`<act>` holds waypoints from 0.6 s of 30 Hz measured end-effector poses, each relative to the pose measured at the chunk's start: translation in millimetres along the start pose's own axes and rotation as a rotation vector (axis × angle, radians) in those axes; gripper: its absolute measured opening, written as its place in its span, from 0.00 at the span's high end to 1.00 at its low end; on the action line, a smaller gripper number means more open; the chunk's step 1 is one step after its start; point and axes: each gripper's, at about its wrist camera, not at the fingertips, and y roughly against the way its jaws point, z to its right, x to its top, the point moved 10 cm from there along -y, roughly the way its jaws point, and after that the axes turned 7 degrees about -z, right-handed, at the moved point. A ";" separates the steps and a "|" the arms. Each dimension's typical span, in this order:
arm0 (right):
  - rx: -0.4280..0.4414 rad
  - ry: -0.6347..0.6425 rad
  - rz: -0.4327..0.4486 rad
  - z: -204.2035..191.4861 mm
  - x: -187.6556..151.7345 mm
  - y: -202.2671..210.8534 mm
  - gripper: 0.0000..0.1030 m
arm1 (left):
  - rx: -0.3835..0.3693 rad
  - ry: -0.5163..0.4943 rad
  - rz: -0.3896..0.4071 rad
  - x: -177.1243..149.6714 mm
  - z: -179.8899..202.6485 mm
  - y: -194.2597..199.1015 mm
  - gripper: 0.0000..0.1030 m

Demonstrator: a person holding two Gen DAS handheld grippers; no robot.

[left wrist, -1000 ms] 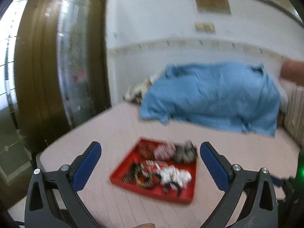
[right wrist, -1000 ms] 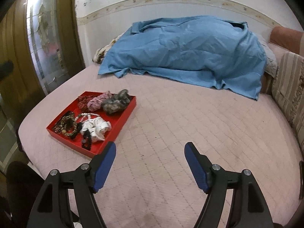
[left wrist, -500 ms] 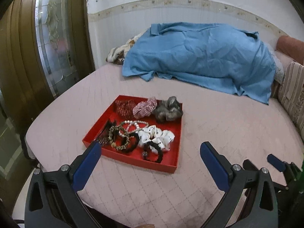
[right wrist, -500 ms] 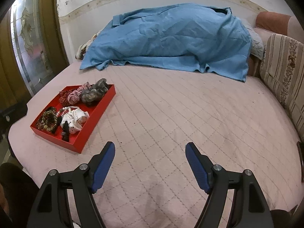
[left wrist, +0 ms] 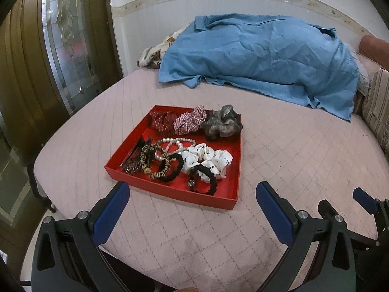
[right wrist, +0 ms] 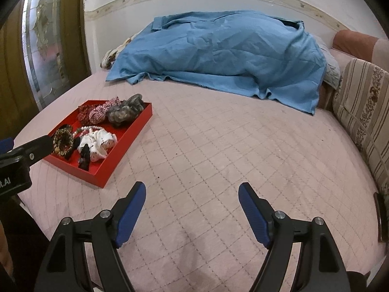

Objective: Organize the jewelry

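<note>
- While both grippers hover over the bed, L wrist view faces the red tray [left wrist: 235, 160] head-on, w/ each piece readable; R wrist view catches the same tray [right wrist: 136, 129] only off to its left, pieces bunched and harder to tell apart.
- Left gripper [left wrist: 193, 198]: jaws spread wide, nothing between them, just short of the tray's near wall. R view shows only part of it, a black arm [right wrist: 26, 150] crossing in front of the tray's left corner.
- Tray contents, L to R in L view: back row has dark red dotted scrunchie [left wrist: 161, 121], red-white check scrunchie [left wrist: 189, 121], grey-brown scrunchie [left wrist: 222, 123]; front has leopard-print band [left wrist: 155, 157], black hair tie [left wrist: 173, 168], pearl strand [left wrist: 175, 143], white dotted scrunchie [left wrist: 209, 159], and a black tie w/ bead [left wrist: 203, 178] partly on the white one. Dark clips at far left are too tangled to tell.
- Right gripper [right wrist: 192, 199]: jaws spread wide, empty, over bare quilt well right of the tray. L view shows one of its blue tips [left wrist: 364, 197] at the right edge.
- Surface: pink quilted bedspread [right wrist: 218, 146] w/ diamond stitching.
- Room: wood-framed frosted glass door [left wrist: 65, 48] at left, white wall w/ patterned border strip, blue sheet [right wrist: 218, 51] heaped at the far end. R view alone shows the striped floral cushion [right wrist: 364, 112] clearly.
</note>
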 end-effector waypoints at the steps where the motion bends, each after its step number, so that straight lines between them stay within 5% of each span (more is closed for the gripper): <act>1: 0.000 0.001 -0.002 -1.1 -0.4 -0.4 0.19 | -0.002 0.001 -0.006 -1.2 -0.2 -1.5 0.00; 18: -0.012 0.007 -0.029 -4.6 -7.2 -7.2 0.19 | -0.044 0.007 -0.081 -13.4 1.7 -17.3 0.00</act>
